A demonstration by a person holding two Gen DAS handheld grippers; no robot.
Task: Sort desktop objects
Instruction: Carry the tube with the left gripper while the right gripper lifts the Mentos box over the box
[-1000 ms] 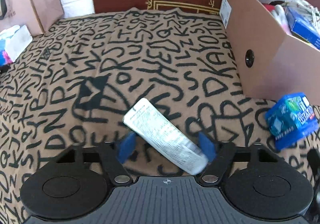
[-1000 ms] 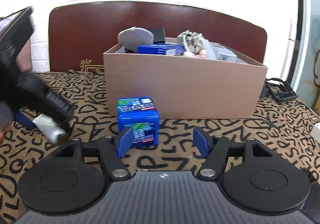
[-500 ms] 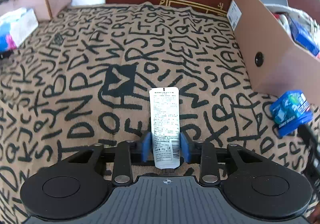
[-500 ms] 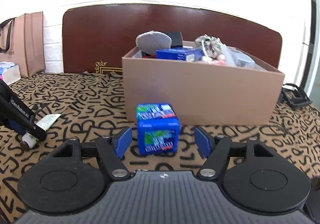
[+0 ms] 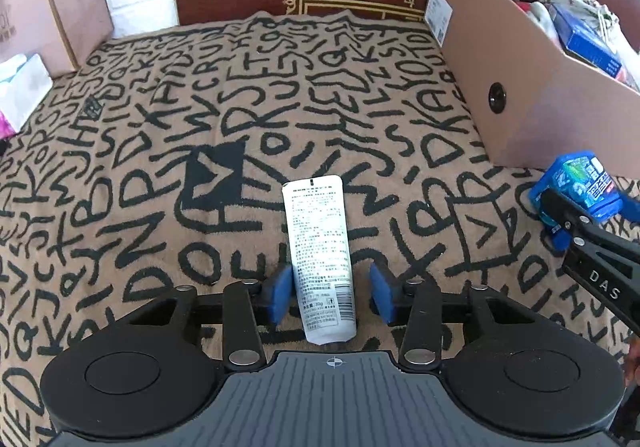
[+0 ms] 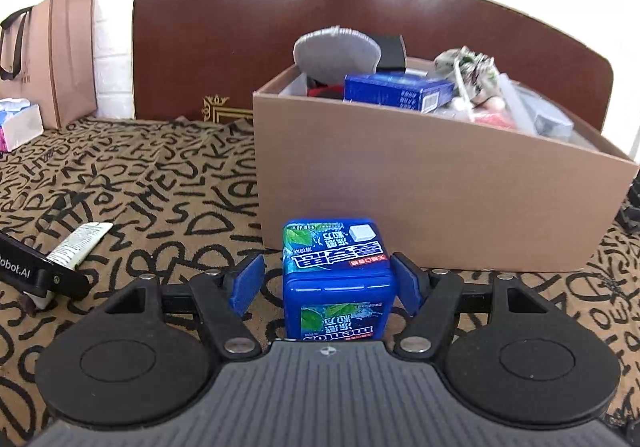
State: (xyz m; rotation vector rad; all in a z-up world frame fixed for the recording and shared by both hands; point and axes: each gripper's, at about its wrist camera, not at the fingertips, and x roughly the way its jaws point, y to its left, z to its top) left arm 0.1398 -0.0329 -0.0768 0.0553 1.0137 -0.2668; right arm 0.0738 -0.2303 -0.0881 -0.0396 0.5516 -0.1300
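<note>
The left gripper (image 5: 331,293) is low over the cloth with its 2 blue pads apart. A white tube (image 5: 320,255) lies flat between them, pointing away from the camera. The left pad is right up against the tube's side. The right pad has a small gap next to the tube, so the tube is not squeezed.

The right gripper (image 6: 326,283) also has its 2 blue pads apart. A blue mint box (image 6: 336,279) sits between them. The right pad looks like it touches the box. The left pad has a gap beside it. The box rests on the cloth, just in front of the cardboard box (image 6: 440,191).

From the left wrist view, the mint box sits off to the right with the right gripper around it, near the corner of the cardboard box. The cardboard box is full of things, such as a blue packet (image 6: 396,91) and a gray round thing (image 6: 336,53).

The cloth (image 5: 200,107) is brown with black letters all over it. Behind it stands a dark red board (image 6: 240,47). Far to the left is a pink paper bag (image 6: 60,55) and a tissue pack (image 6: 18,123).
</note>
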